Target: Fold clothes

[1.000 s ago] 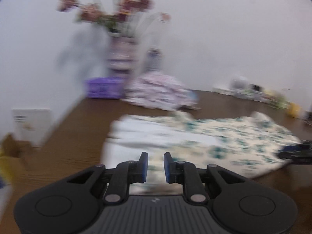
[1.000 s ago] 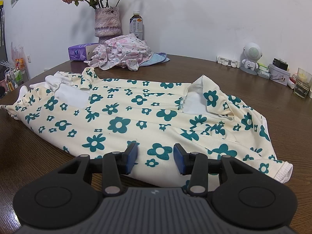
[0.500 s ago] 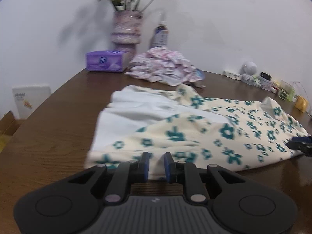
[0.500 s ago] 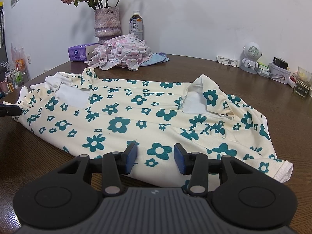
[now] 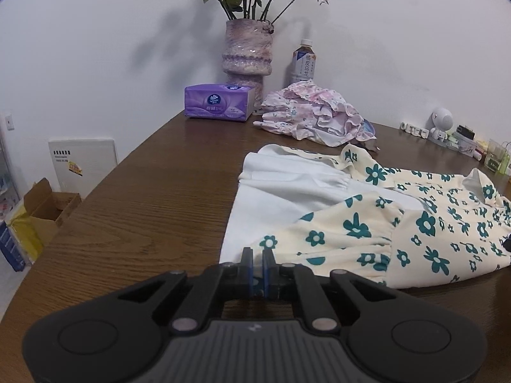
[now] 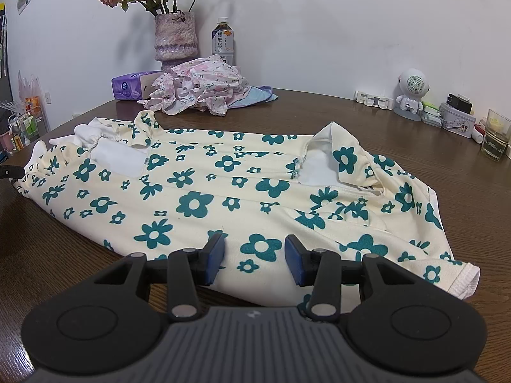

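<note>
Cream floral dress (image 6: 223, 191): left tool (image 5: 257, 265) pinching hem, right tool (image 6: 254, 257) agape above.

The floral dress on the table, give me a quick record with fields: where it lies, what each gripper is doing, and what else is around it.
garment: cream dress with teal flowers, spread flat on the wooden table
left gripper: jaws nearly together at the dress's near edge; whether cloth is pinched between them cannot be told
right gripper: open, over the hem, not gripping
behind the dress: crumpled pink clothes, purple tissue box, vase of flowers, drink bottle
fold state: not yet folded
</note>
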